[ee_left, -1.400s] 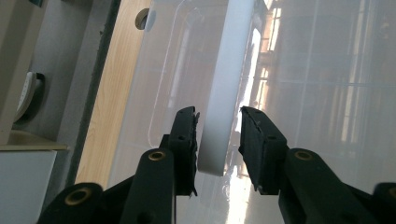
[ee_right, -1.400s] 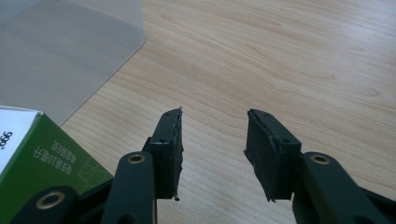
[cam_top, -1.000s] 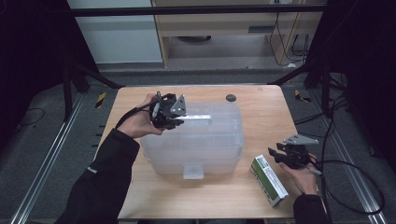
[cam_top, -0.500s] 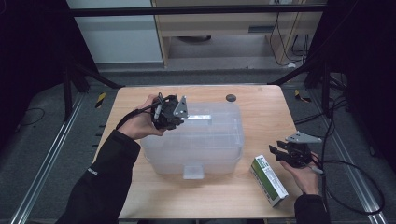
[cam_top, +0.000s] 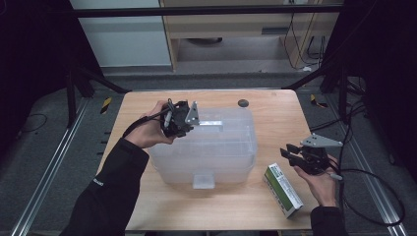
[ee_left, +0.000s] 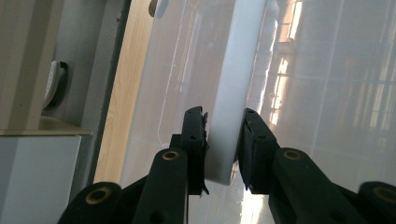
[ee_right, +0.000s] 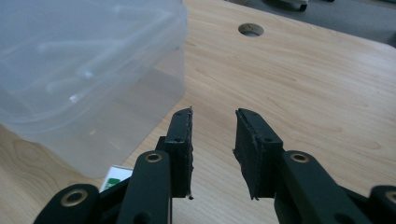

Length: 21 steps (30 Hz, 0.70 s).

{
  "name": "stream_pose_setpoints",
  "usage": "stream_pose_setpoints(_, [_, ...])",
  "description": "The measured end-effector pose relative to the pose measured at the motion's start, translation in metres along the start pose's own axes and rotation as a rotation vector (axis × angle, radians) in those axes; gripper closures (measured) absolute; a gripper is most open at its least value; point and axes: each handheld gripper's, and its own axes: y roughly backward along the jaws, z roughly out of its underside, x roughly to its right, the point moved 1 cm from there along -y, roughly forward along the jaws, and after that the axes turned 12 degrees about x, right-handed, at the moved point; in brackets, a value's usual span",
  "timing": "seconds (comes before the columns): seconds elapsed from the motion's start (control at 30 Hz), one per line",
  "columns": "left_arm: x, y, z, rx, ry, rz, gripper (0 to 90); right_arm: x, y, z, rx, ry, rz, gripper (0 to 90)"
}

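Note:
A clear plastic storage box (cam_top: 211, 147) with its lid on stands in the middle of the wooden table (cam_top: 275, 118). My left gripper (cam_top: 183, 120) is at the box's far left top edge, shut on the white lid handle (ee_left: 233, 84); in the left gripper view the gripper (ee_left: 224, 116) has both pads against that strip. My right gripper (cam_top: 291, 152) hovers over the table to the right of the box, open. Its jaws have just been closing, and in the right gripper view the gripper (ee_right: 214, 114) has nothing between them. A green and white carton (cam_top: 282, 189) lies just below it.
A round hole (cam_top: 242, 103) is in the tabletop behind the box, also visible as the hole (ee_right: 251, 30) in the right gripper view. Cables trail off the table's right side. A corner of the carton (ee_right: 112, 179) peeks beside the right jaws.
The right gripper has lifted a little off the table by the carton and its jaws have narrowed. The left gripper has stayed put on the lid handle.

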Motion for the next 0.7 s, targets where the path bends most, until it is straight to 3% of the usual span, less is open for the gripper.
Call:
stream_pose_setpoints(0.37, [0.0, 0.0, -0.001, -0.004, 0.004, -0.003, 73.2, -0.019, 0.008, -0.02, 0.029, 0.037, -0.04, 66.7])
stream_pose_setpoints(0.7, [-0.004, 0.001, -0.003, -0.008, 0.008, -0.005, 72.8, -0.036, 0.006, -0.028, 0.016, 0.068, -0.092, 68.5])
